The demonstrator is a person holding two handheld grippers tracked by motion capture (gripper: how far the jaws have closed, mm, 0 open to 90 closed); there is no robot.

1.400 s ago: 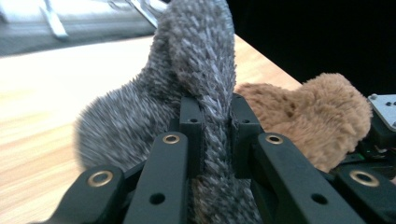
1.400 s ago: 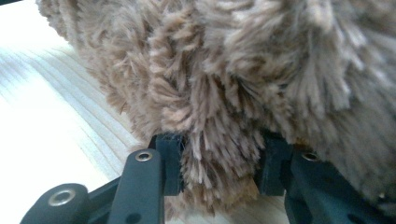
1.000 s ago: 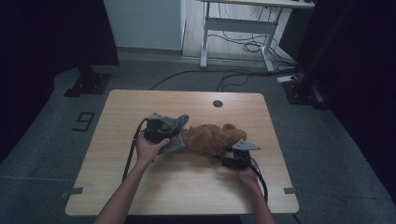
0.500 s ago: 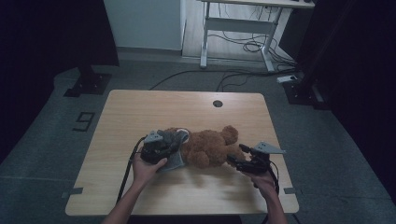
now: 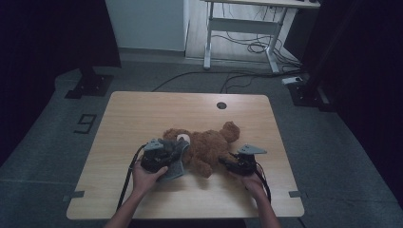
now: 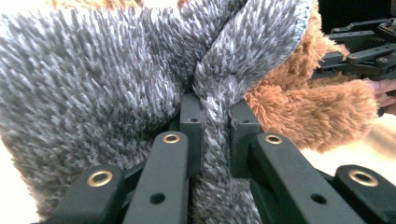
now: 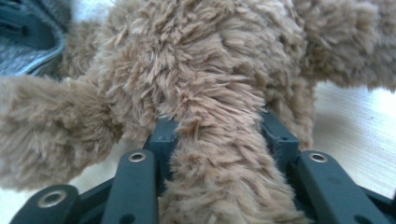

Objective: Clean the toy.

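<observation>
From above, the teddy bear lies nearer the surface's front edge; close up, the left gripper pinches grey cloth, while the right gripper, just closing, clamps a limb that might slip free if tugged.

The teddy bear and grey cloth block the desk's middle between both hands; its far half lies open.

Black fingers w/ brass rivets, grey plates.
</observation>
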